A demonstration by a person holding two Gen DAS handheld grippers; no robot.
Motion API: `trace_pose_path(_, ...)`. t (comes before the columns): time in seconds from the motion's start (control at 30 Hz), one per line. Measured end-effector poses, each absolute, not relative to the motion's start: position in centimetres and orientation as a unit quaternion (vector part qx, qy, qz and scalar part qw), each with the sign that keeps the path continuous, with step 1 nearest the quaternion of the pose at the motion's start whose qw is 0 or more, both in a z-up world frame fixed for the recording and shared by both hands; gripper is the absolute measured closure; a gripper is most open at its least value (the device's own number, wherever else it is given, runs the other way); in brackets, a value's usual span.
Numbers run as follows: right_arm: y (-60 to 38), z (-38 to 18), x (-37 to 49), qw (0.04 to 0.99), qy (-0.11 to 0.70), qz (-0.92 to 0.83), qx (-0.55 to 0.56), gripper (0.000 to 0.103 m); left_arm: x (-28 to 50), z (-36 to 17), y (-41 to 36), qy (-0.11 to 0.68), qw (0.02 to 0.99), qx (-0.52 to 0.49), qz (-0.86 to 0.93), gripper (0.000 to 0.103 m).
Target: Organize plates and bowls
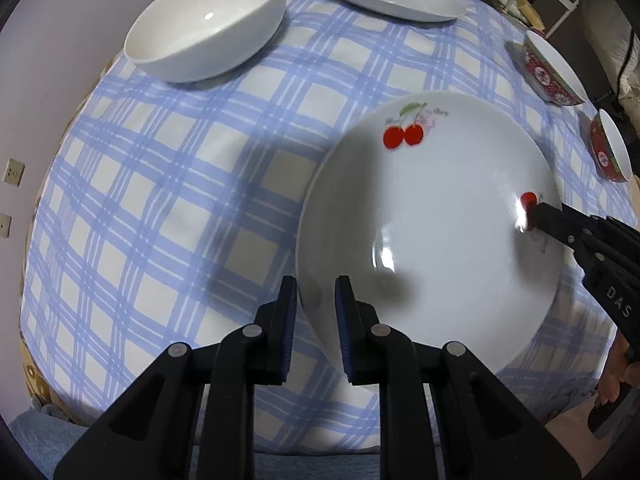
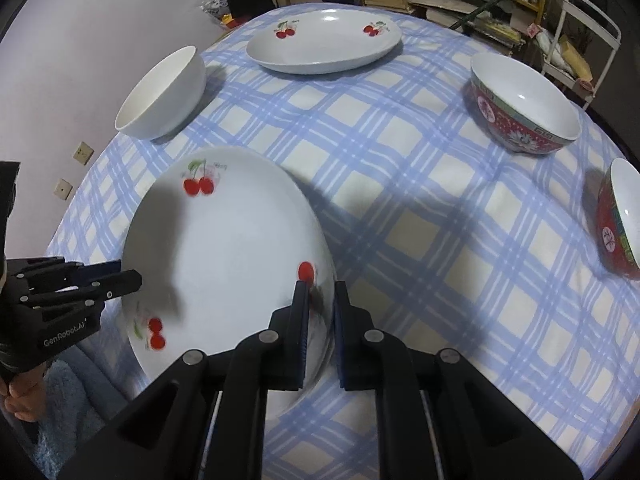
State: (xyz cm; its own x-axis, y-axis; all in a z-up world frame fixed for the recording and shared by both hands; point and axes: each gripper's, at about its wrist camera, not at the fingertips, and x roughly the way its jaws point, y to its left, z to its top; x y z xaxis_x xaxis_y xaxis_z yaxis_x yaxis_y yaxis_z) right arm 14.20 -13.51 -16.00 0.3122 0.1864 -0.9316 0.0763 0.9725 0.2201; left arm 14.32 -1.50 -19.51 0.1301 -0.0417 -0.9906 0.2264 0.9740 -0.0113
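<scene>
Two grippers hold one cherry-print plate [image 1: 432,224] between them, above a table covered in a blue checked cloth [image 1: 168,184]. The left gripper [image 1: 316,320] pinches the plate's near-left rim, one pad outside the rim and one inside. The right gripper [image 2: 320,320] pinches the opposite rim the same way, its fingers nearly pressed together on the thin edge. The plate is round, so it has no long axis; the line that matters runs from one gripper across the plate to the other. It faces upward and looks tilted, and whether its underside touches the cloth cannot be told. Ahead of both grippers, on the far side of the table, lies a second cherry-print plate [image 2: 324,44], probably where this one is meant to be stacked. A plain white bowl [image 1: 208,20] sits ahead and left of the left gripper. Two red patterned bowls, one far [image 2: 524,104] and one near [image 2: 620,220], sit ahead and right of the right gripper. Neither hand is clearly nearer the far plate.
</scene>
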Motion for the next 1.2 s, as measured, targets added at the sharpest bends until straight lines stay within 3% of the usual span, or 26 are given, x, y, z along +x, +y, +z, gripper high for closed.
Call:
trace_pose_path(0.83,-14.2,-16.9,14.2,0.790,0.598,0.024,0.136,0.090,14.4,-19.6,-1.7,0.649,0.752,0.077,-0.086,0.083)
trace_pose_path(0.97,-14.3,-16.6,14.4,0.790,0.598,0.026,0.136,0.090,14.6,-17.3,-1.3,0.626,0.770,0.090,-0.081,0.081)
trace_pose_path(1.1,-14.8,-14.4,15.2,0.813,0.568,0.020,0.125,0.090,15.8,-14.2,-0.7,0.599,0.792,0.085,-0.081,0.069)
trace_pose_path(1.2,-15.3,-12.7,16.3,0.831,0.544,0.006,0.118,0.087,17.2,-12.1,0.0,0.578,0.809,0.078,-0.078,0.051)
